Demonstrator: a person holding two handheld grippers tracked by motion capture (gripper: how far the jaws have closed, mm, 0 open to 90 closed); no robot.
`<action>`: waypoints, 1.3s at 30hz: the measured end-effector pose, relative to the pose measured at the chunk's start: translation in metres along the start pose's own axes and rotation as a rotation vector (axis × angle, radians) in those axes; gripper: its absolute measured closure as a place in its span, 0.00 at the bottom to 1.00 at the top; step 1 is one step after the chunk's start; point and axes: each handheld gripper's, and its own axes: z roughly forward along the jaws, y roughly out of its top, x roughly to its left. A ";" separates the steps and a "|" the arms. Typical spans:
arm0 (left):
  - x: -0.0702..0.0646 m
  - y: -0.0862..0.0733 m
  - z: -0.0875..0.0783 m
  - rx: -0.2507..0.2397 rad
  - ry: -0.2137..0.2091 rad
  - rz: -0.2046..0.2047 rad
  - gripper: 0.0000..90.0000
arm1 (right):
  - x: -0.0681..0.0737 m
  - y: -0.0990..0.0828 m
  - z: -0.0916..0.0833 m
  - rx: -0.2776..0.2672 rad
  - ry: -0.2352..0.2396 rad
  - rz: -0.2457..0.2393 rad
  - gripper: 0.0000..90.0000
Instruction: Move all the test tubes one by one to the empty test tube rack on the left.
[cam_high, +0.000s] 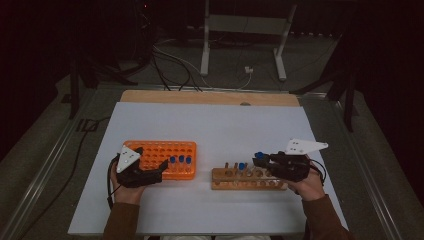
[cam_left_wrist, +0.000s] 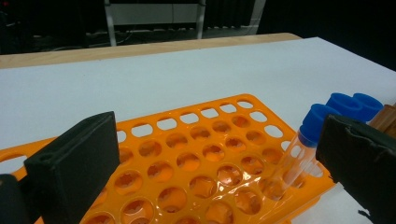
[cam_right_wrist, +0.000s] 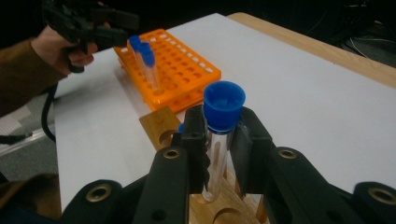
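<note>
My right gripper (cam_right_wrist: 218, 135) is shut on a clear tube (cam_right_wrist: 217, 158) with a blue cap (cam_right_wrist: 224, 105). It holds the tube upright, with its lower end just over a hole of the wooden rack (cam_right_wrist: 161, 123). In the high view this gripper (cam_high: 258, 160) hovers over the wooden rack (cam_high: 235, 182), where another blue-capped tube (cam_high: 241, 166) stands. My left gripper (cam_left_wrist: 219, 135) is open, its jaws wide apart on either side of the orange rack (cam_left_wrist: 187, 158). Three blue-capped tubes (cam_left_wrist: 310, 140) stand at that rack's right end. In the high view the left gripper (cam_high: 151, 158) rests at the orange rack (cam_high: 165, 150).
A white sheet (cam_high: 225, 125) covers the wooden table (cam_high: 210, 97), with bare space behind and between the racks. Table legs (cam_high: 205, 45) and cables (cam_high: 175, 65) lie on the floor beyond the far edge. The person's left hand (cam_right_wrist: 56, 46) with the left gripper (cam_right_wrist: 93, 21) shows far off.
</note>
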 end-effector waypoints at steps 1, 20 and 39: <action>0.000 0.000 0.000 0.000 0.000 -0.001 0.01 | 0.000 0.001 -0.001 -0.002 0.001 -0.001 0.85; -0.002 0.002 -0.001 -0.007 -0.007 -0.004 0.01 | -0.008 0.024 -0.004 -0.031 -0.050 0.009 0.85; -0.015 0.025 -0.003 -0.037 -0.059 0.015 0.01 | -0.004 0.059 0.034 -0.014 -0.064 0.022 0.85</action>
